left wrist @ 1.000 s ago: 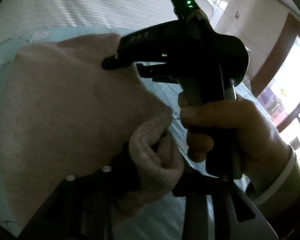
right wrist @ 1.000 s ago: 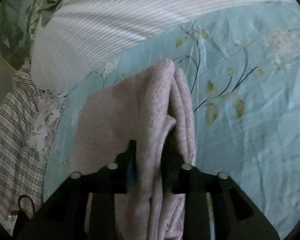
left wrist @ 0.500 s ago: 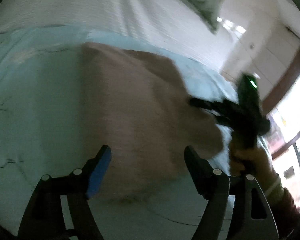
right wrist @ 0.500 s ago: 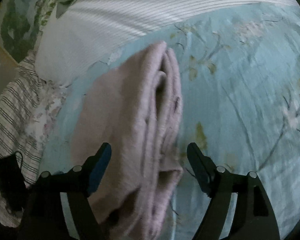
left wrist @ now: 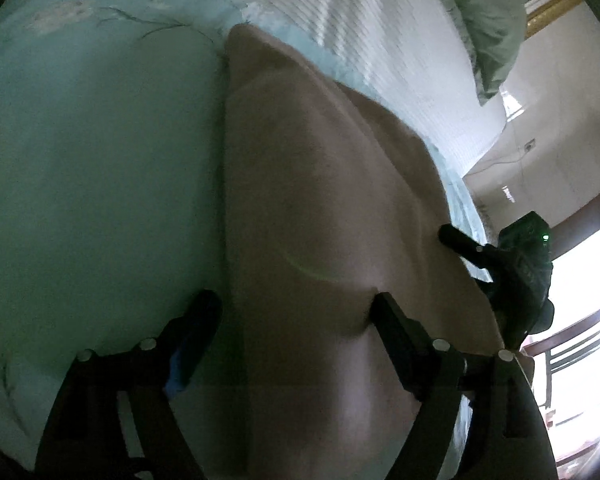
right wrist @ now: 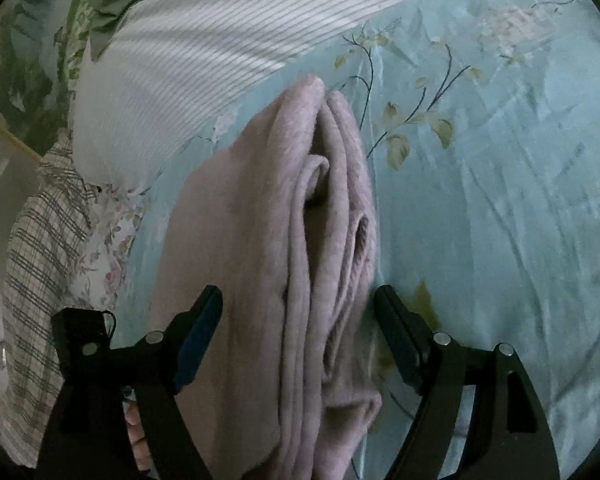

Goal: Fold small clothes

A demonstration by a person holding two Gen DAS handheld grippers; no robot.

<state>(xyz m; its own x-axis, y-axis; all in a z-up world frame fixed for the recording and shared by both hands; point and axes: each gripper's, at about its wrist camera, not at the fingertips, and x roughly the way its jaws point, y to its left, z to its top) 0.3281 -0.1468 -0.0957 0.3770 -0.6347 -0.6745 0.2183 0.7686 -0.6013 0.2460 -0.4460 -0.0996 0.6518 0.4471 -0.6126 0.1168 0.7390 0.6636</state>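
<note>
Floral bedsheet (right wrist: 480,184), folded pink garment (right wrist: 268,248) lying flat, both tongs (left wrist: 292,320) (right wrist: 296,312) spread wide

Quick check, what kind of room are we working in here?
Most likely a bedroom: the folded pink garment lies on a bed with a teal floral sheet, beside a white striped pillow, and a window shows at the side.

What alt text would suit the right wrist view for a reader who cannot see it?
A folded pink garment lies on a light blue floral bedsheet, its stacked layers facing the camera, between the spread fingers of the open right gripper. A white striped pillow and a plaid cloth lie beyond, upper left.
</note>
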